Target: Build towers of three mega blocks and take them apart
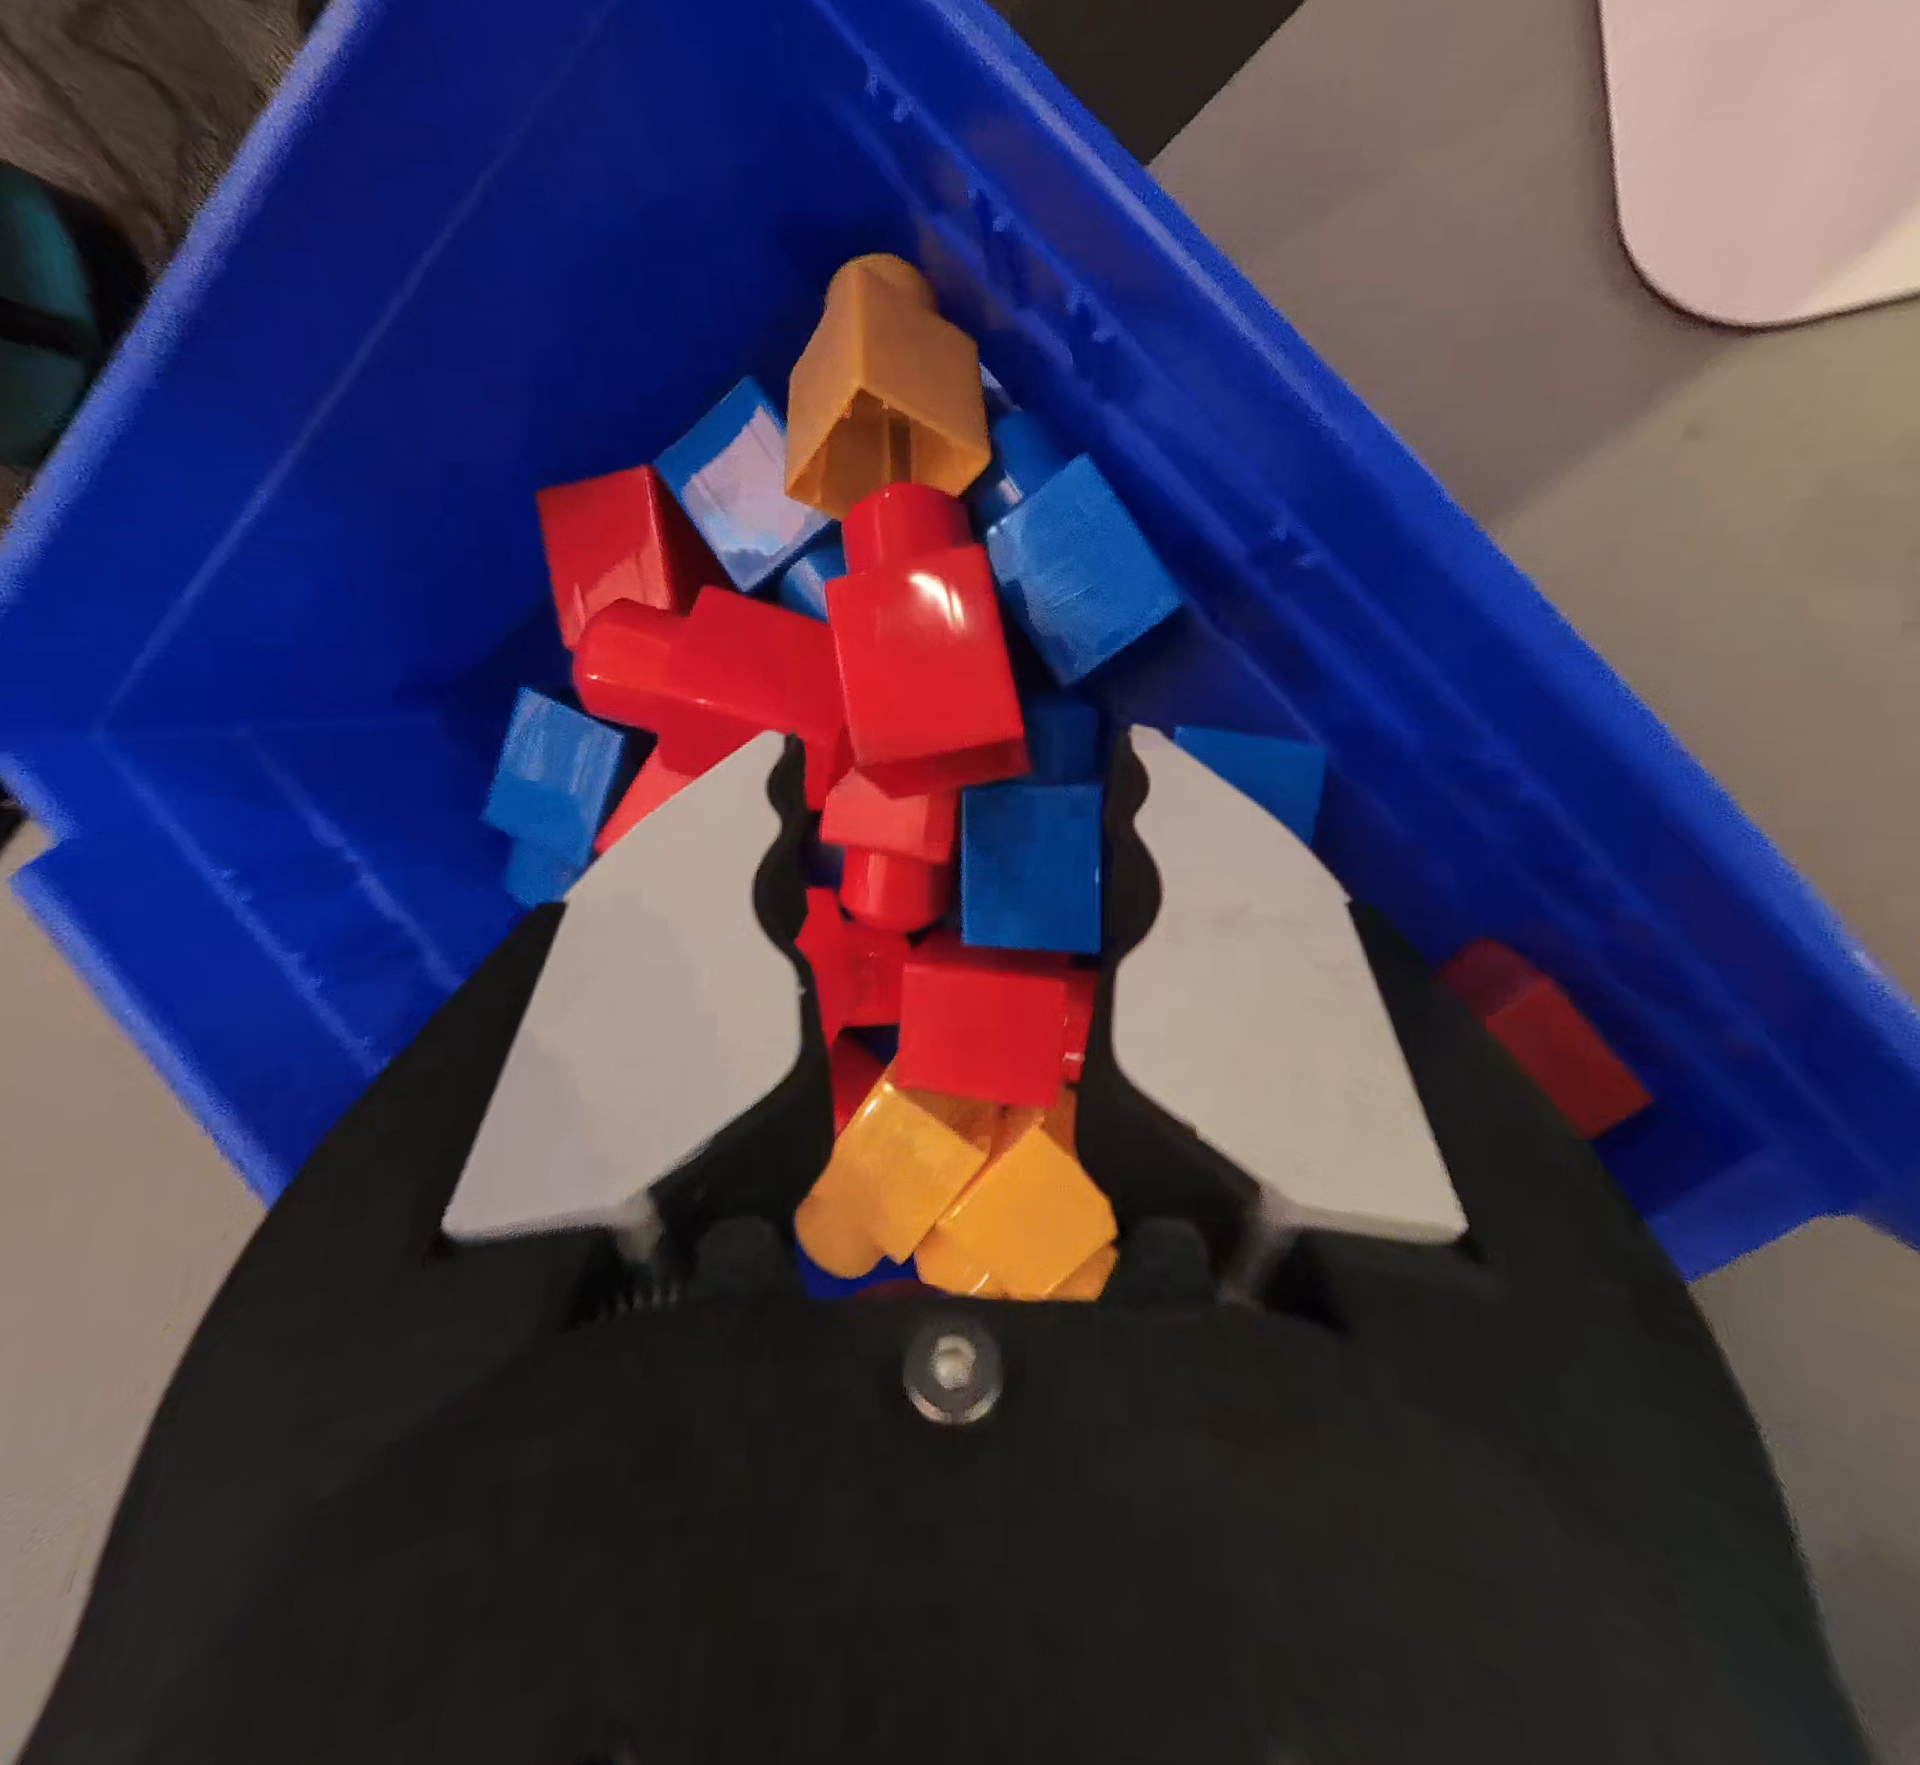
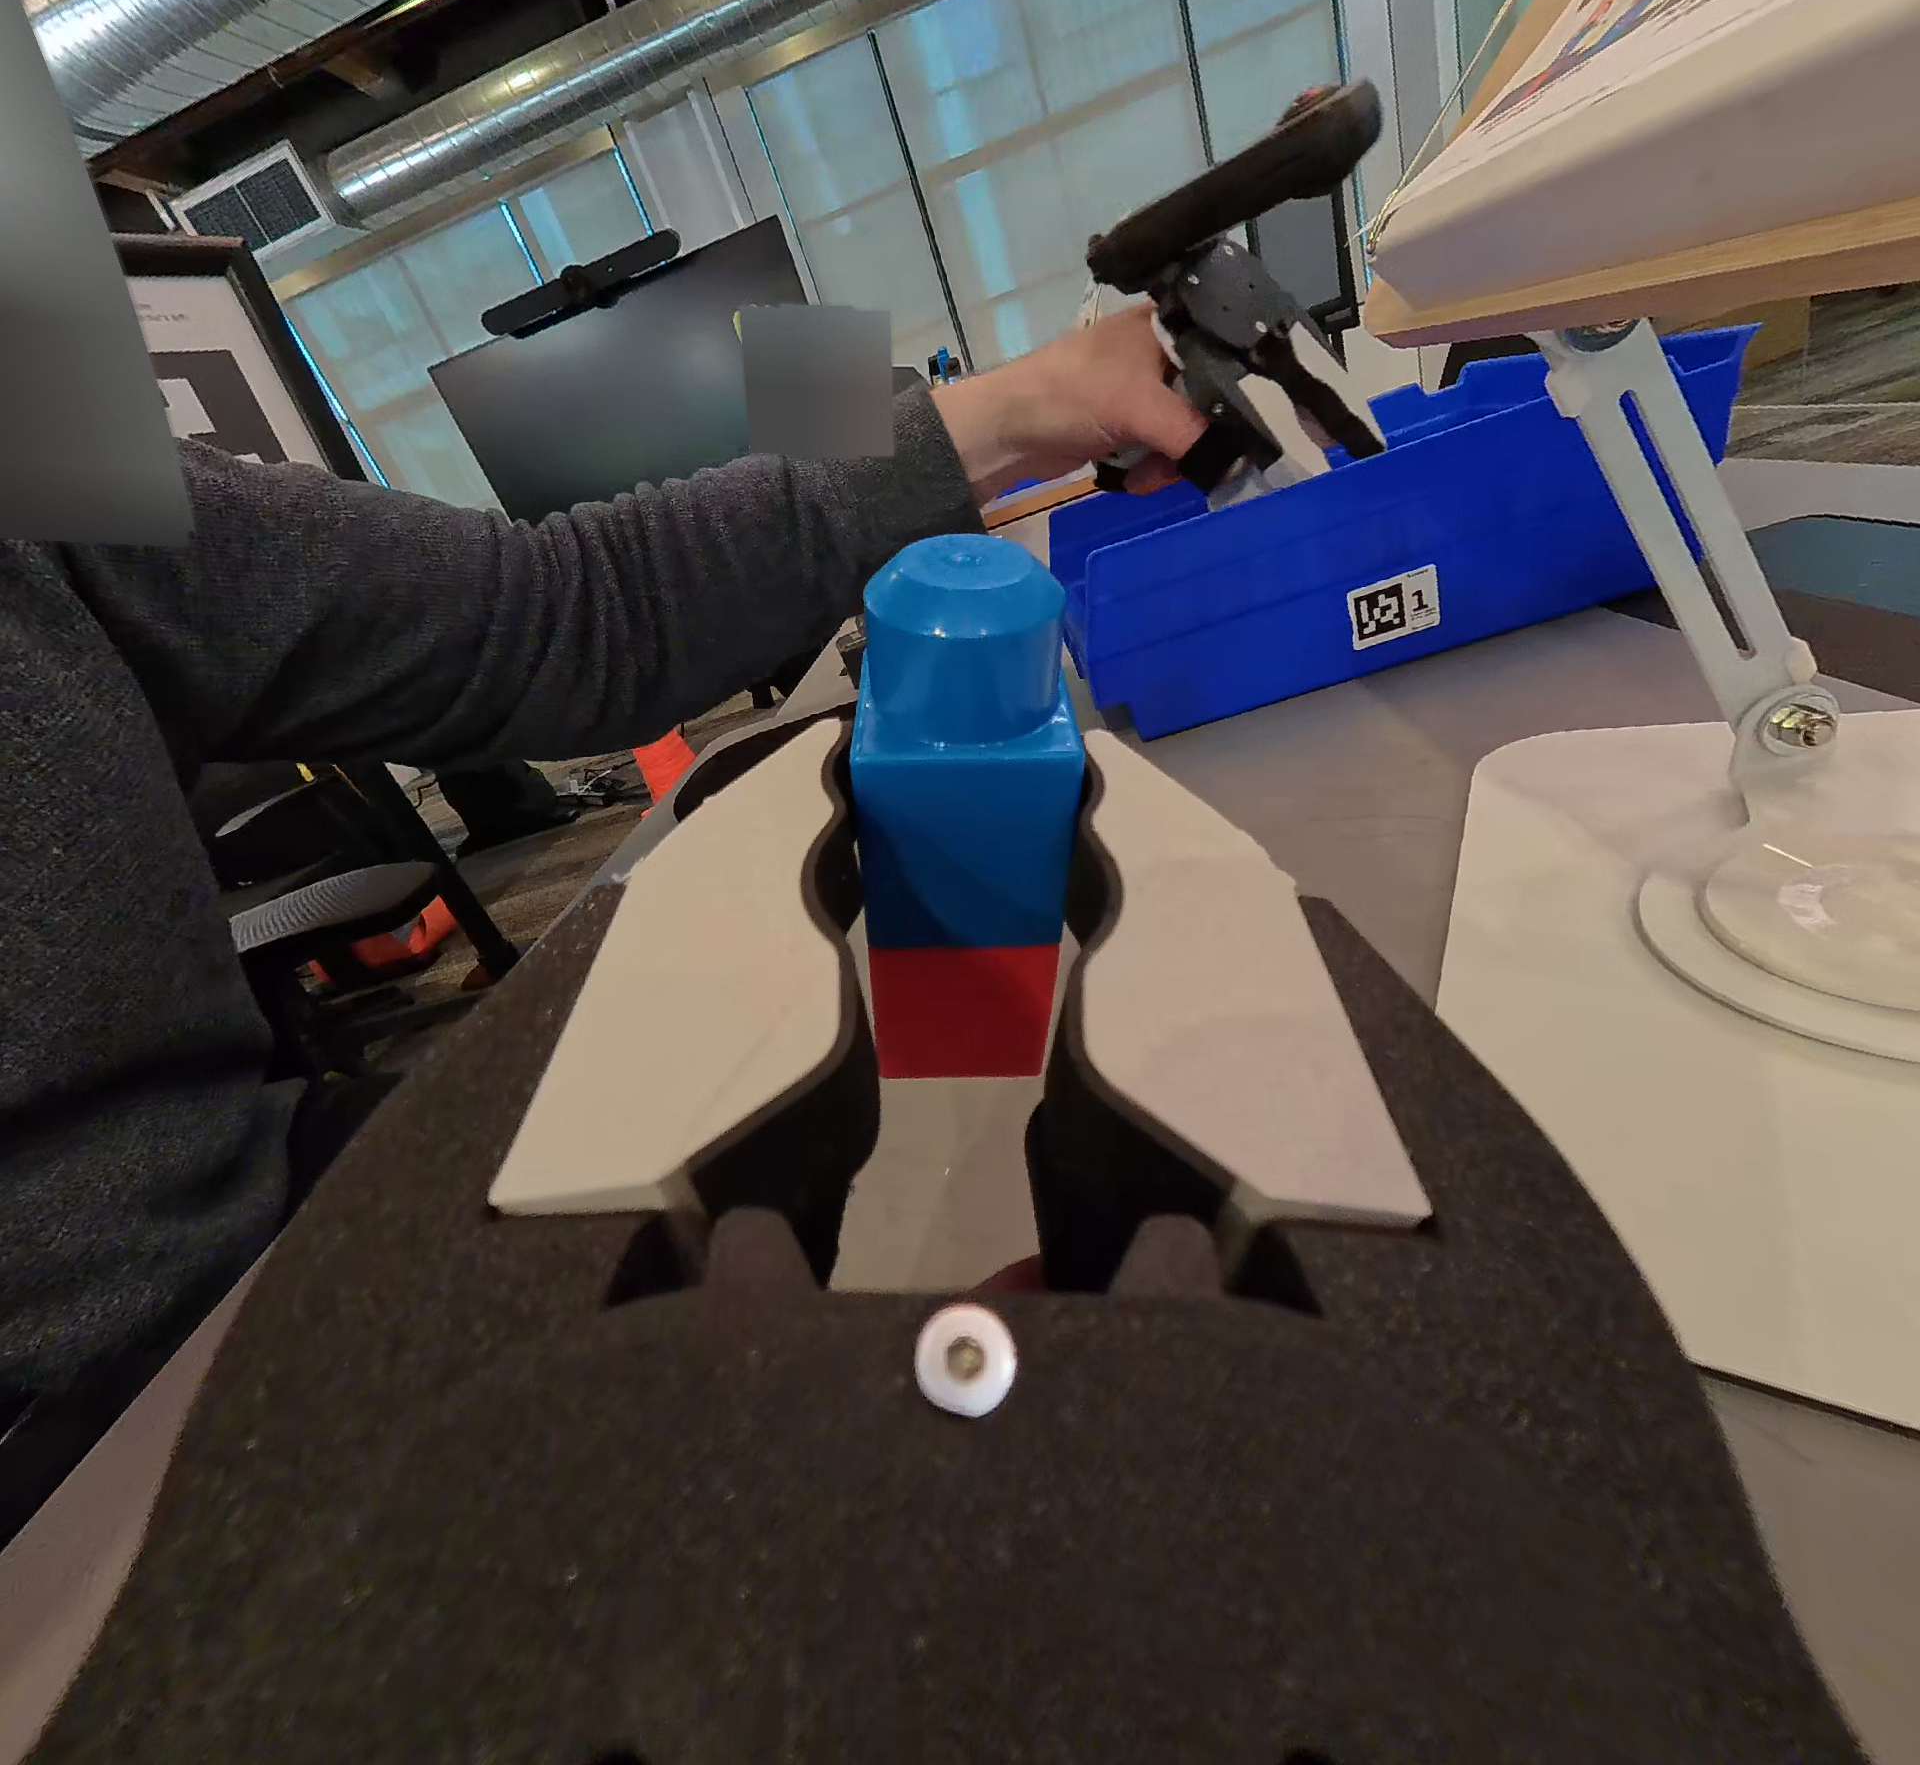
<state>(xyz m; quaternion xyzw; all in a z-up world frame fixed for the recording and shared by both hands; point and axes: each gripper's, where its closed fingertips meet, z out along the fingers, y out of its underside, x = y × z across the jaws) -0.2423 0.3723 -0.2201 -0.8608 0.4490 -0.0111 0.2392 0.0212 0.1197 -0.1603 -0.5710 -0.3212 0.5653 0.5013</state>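
Note:
In the left wrist view, my left gripper [image 1: 956, 739] is open and points down into a blue bin [image 1: 436, 385]. The bin holds several loose mega blocks piled in one corner: red [image 1: 920, 645], blue [image 1: 1075, 562] and orange [image 1: 883, 385]. Nothing is gripped between its fingers. In the right wrist view, my right gripper [image 2: 966, 739] is shut on a two-block stack, a blue block [image 2: 961, 822] on top of a red block [image 2: 961, 1009], held upright. The left gripper [image 2: 1288, 406] also shows there, in a hand, dipping into the blue bin [image 2: 1299, 572].
A red block [image 1: 1548, 1040] lies against the bin's right wall. A white stand [image 2: 1662, 531] on a round base [image 2: 1829, 915] carries a tilted board with a printed sheet [image 2: 1683, 32] at the right. The grey table [image 2: 1351, 780] runs under the bin. A person's sleeve [image 2: 416, 614] crosses the left. The grippers' ends are close to 35 centimeters from one another.

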